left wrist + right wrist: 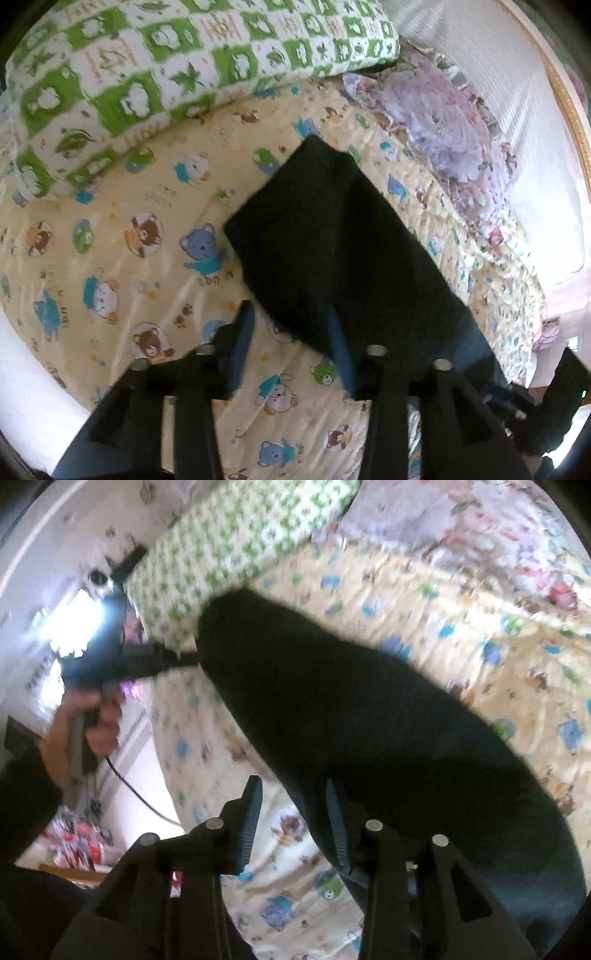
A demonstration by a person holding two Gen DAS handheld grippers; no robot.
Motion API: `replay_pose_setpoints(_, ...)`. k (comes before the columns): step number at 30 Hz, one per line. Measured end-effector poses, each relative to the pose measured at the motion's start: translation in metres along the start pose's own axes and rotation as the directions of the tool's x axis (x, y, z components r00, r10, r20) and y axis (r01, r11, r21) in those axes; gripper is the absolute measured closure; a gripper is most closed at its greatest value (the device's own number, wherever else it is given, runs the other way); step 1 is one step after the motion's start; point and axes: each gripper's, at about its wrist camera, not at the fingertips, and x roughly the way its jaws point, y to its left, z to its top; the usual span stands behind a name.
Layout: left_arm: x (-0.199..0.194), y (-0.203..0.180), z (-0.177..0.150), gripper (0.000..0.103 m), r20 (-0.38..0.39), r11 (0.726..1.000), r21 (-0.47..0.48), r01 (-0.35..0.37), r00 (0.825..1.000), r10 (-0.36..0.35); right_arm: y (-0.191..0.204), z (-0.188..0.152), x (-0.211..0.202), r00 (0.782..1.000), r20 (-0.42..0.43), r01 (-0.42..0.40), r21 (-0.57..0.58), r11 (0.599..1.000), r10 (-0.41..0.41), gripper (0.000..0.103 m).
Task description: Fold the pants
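Dark pants lie folded into a long strip on the yellow bear-print sheet. My left gripper stands open at the strip's near end; the cloth's edge covers the tip of the right finger, and bare sheet shows in the gap. In the right wrist view the pants run from upper left to lower right. My right gripper is open too, the cloth's edge lying against its right finger. A hand holds the left gripper at the strip's far end.
A green-and-white checked pillow lies at the head of the bed, a purple flowery pillow beside it. A white headboard with gold trim stands behind. The bed's edge drops to a floor with colourful clutter.
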Motion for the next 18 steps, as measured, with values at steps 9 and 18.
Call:
replay_pose_setpoints(9,0.023,0.019,0.025,0.036,-0.044,0.983,-0.174,0.066,0.996,-0.075,-0.063,0.075,0.015,0.999,0.039,0.024,0.218,0.976,-0.033,0.066)
replay_pose_setpoints(18,0.054,0.009,0.036,0.043,-0.102,0.993,-0.105,0.048,0.993,-0.058,-0.089,0.102,0.099,0.969,-0.231,-0.012,0.285,0.958,0.081,0.066)
